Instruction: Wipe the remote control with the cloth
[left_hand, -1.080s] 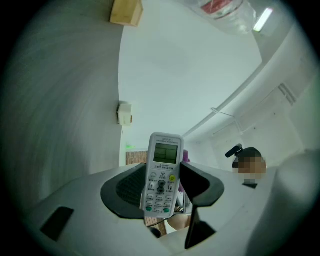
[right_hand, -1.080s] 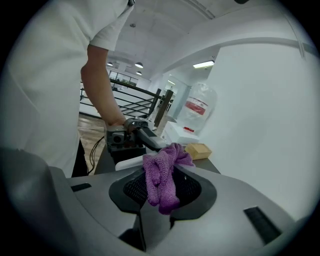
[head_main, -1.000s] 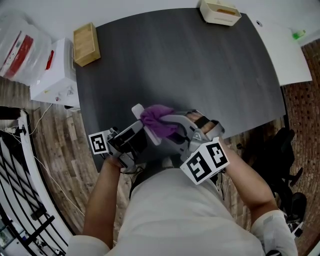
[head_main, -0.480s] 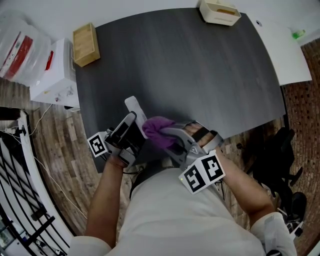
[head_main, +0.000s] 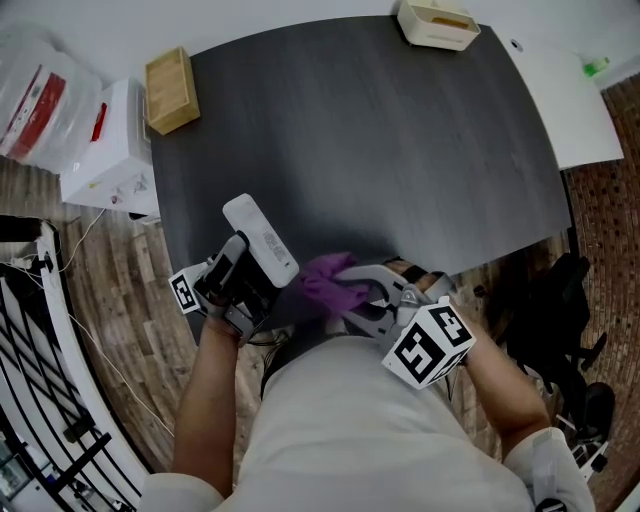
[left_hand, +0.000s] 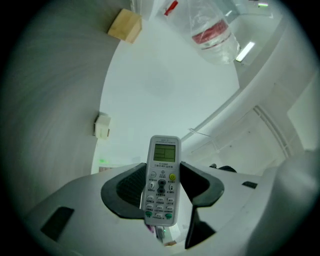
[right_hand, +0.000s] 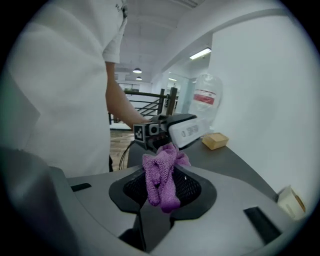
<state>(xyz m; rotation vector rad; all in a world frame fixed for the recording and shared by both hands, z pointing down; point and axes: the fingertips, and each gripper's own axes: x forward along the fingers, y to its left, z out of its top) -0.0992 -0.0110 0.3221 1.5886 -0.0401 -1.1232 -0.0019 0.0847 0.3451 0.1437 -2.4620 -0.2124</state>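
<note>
At the near edge of a dark table (head_main: 380, 150), about 7 o'clock in the head view, the person's left gripper (head_main: 247, 262) clamps a white remote control (head_main: 260, 240) by its sides, lifted off the tabletop. In the left gripper view its button face and green screen point back at the camera. The right gripper (head_main: 365, 295) has its jaws shut on a bunched purple cloth (head_main: 330, 283), held at 4 o'clock of the remote and just beside its lower end; contact cannot be made out. A wooden box (head_main: 172, 88) sits at the table's 10 o'clock corner, a cream tray (head_main: 440, 22) at 1 o'clock.
</note>
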